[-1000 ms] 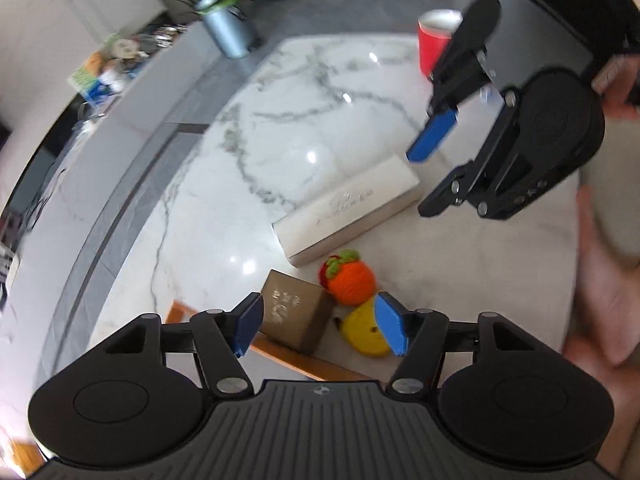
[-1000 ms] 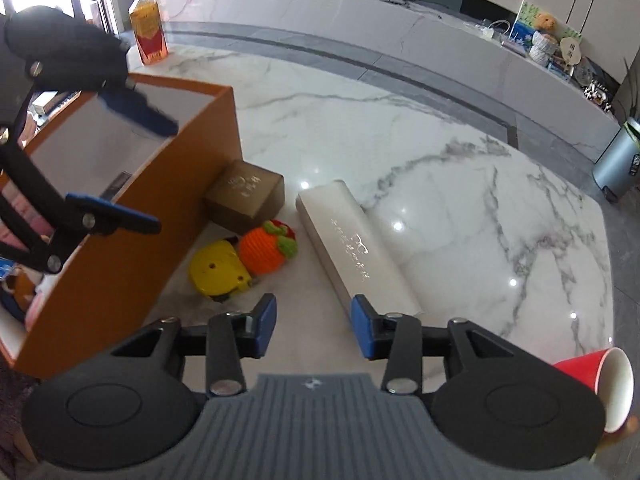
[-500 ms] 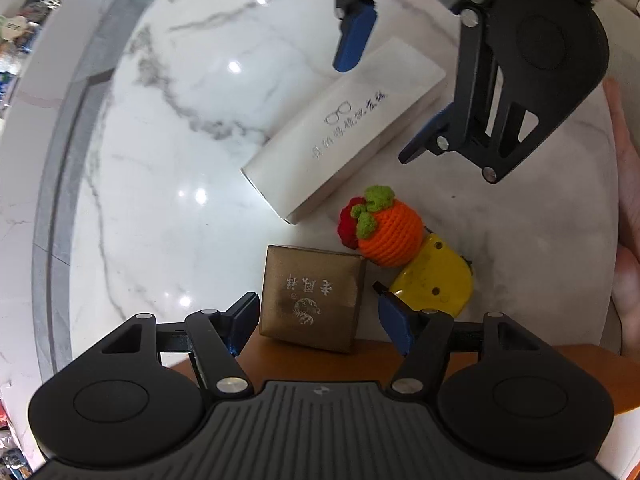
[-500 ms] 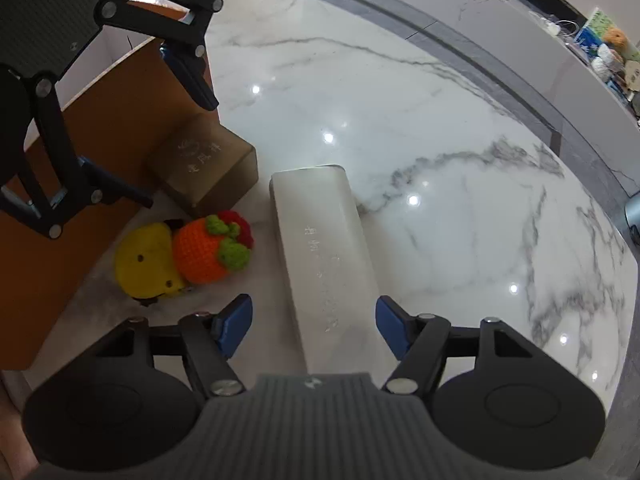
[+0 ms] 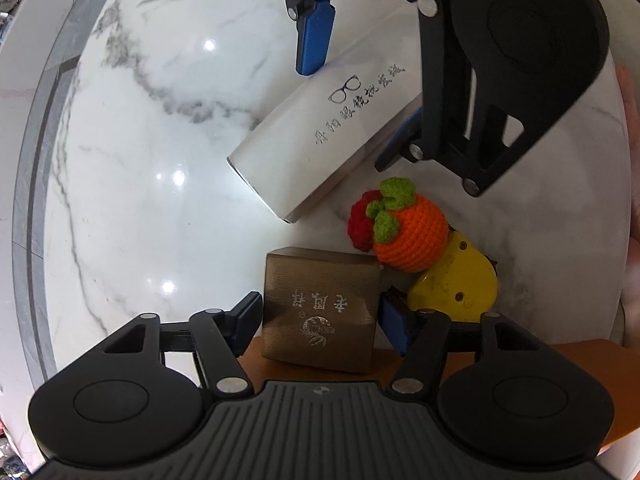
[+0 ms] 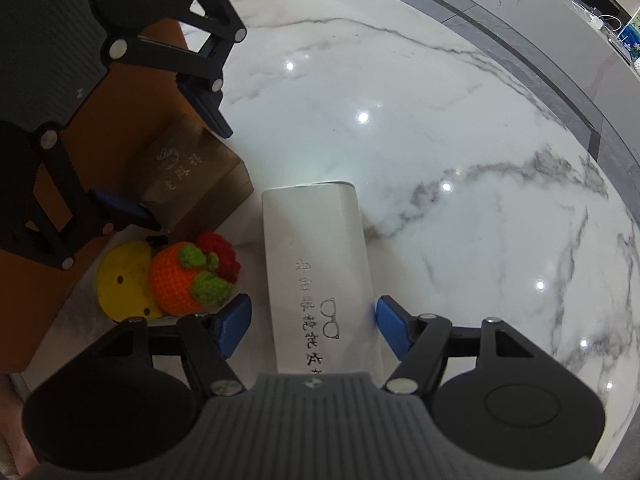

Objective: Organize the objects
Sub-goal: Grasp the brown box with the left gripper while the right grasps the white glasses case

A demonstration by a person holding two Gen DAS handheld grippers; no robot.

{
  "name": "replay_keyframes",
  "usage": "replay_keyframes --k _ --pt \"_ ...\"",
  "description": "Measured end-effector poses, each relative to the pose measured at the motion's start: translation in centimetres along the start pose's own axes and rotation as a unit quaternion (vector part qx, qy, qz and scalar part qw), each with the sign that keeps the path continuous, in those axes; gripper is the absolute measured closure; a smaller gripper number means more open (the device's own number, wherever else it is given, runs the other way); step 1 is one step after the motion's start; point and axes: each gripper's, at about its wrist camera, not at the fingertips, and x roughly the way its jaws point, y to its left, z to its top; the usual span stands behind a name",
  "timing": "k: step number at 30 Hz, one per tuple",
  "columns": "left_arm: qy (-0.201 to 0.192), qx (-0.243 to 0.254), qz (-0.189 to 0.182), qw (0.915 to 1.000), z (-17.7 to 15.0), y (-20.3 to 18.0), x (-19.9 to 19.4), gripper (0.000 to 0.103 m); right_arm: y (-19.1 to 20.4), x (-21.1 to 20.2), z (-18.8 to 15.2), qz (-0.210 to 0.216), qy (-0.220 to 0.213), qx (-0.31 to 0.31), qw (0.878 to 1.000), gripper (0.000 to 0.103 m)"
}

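Marble table (image 5: 140,184): white and veined, it carries everything; in the right wrist view it runs bare from 12 to 3 o'clock.
Orange box (image 6: 36,312): open container at the table's 9 o'clock edge in the right wrist view, judged to be the place where the items go.
White glasses case (image 6: 320,264): long, lying flat at the centre of the right wrist view, its printed end between the right fingers.
Brown box (image 5: 320,312): small cube with a gold logo, just beside the orange wall, at 6 o'clock of the white case in the left wrist view.
Crochet orange (image 5: 408,236): touching the brown box's corner at its 2 o'clock, and leaning on the yellow toy (image 5: 456,284).
Right gripper (image 6: 316,322): spread wide, one blue pad either side of the case; whether either pad touches it I cannot tell.
Left gripper (image 5: 320,318): spread, straddling the brown box with the pads right against its sides; no squeeze is visible.
Step in hand: both tools are lined up for a grasp, by my reading.
Next move: pinch evenly, then lift straight so the brown box does not drag the crochet orange along.
Change: half a second ago both grippers stood higher, with the box and the case ahead of the pads; now each pair brackets its item.
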Motion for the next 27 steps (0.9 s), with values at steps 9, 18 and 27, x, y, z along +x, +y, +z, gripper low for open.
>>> replay_keyframes --k 9,18,27 --pt "-0.042 -0.025 0.017 0.9987 -0.8 -0.6 -1.0 0.032 0.8 0.5 -0.9 -0.024 -0.012 0.004 1.0 0.04" --pt "-0.108 -0.073 0.03 0.9911 -2.2 -1.7 -6.6 0.032 2.8 -3.5 -1.5 -0.08 -0.033 -0.015 0.996 0.041" --pt "-0.174 -0.107 0.043 0.978 -7.1 -4.5 -15.1 0.032 7.0 -10.9 -1.0 -0.132 -0.076 -0.048 0.987 0.041"
